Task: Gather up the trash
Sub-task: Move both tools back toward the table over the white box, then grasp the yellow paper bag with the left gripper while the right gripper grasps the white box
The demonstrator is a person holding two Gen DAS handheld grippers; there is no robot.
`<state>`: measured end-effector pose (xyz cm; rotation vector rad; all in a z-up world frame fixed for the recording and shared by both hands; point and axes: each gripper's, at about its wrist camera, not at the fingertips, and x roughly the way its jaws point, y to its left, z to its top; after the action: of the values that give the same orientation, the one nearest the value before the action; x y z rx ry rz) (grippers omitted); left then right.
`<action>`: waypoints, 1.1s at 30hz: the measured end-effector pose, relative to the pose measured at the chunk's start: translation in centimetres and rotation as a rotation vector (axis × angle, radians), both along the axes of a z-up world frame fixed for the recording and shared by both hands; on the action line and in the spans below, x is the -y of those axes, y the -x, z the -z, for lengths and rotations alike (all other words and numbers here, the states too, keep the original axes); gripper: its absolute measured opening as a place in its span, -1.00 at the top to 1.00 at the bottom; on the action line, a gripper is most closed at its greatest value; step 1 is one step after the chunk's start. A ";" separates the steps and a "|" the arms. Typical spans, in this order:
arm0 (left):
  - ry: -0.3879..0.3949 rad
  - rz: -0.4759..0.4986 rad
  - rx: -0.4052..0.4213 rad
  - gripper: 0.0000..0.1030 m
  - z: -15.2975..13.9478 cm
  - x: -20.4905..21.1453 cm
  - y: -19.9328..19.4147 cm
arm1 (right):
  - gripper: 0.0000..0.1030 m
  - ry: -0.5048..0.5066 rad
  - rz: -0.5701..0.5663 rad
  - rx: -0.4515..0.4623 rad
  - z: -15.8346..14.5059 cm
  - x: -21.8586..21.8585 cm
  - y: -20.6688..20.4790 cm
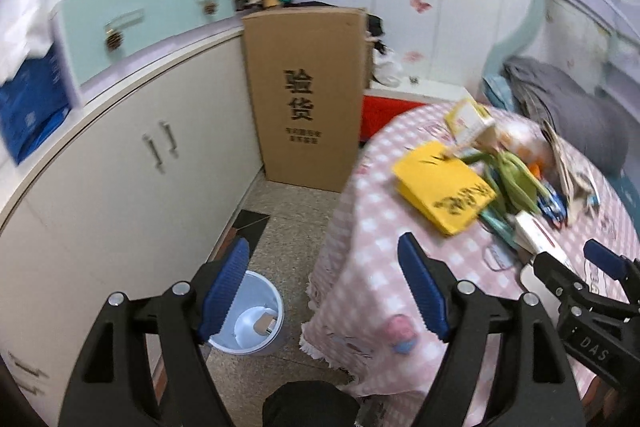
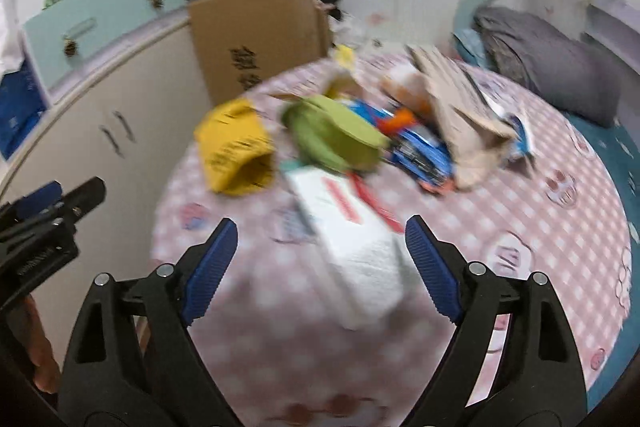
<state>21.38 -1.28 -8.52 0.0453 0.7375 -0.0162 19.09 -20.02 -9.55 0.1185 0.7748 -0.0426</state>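
Observation:
A pink checked table [image 1: 372, 267] [image 2: 520, 227] carries a pile of trash: a yellow bag [image 1: 444, 187] [image 2: 236, 147], a green wrapper [image 1: 516, 175] [image 2: 332, 135], a blue packet [image 2: 420, 151], crumpled paper [image 2: 460, 115] and a white and red box [image 2: 352, 231] [image 1: 536, 231]. A pale blue bin [image 1: 252, 315] stands on the floor left of the table. My left gripper [image 1: 324, 287] is open and empty, above the floor between bin and table. My right gripper [image 2: 320, 263] is open and empty over the white box; it also shows in the left wrist view [image 1: 572, 259].
A tall cardboard box [image 1: 308, 95] stands at the back beside white cabinets [image 1: 132, 163]. A grey pillow [image 2: 552, 67] lies on the bed behind the table. A red box [image 1: 388, 111] sits behind the table's far edge.

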 end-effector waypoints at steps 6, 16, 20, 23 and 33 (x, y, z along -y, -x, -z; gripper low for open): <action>-0.076 0.087 -0.022 -0.46 1.4 4.4 -1.6 | -0.64 -0.016 0.016 -0.080 2.4 3.2 -0.9; -0.205 0.140 -0.021 -0.47 3.6 9.1 -5.5 | -0.34 -0.091 -0.058 -0.101 3.3 4.2 -2.0; -0.263 0.155 -0.010 -0.47 4.3 10.6 -6.2 | -0.34 -0.099 -0.065 -0.099 3.3 4.4 -2.1; -0.285 0.188 -0.015 -0.47 4.6 11.1 -6.1 | -0.34 -0.103 -0.067 -0.099 3.3 4.4 -2.3; -0.287 0.194 0.025 -0.49 4.3 11.8 -6.7 | -0.34 -0.122 -0.047 -0.088 3.2 4.8 -2.5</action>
<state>28.09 -13.06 -12.81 0.3897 0.7035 -0.0945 21.54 -24.81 -12.71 0.2152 0.8681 0.0447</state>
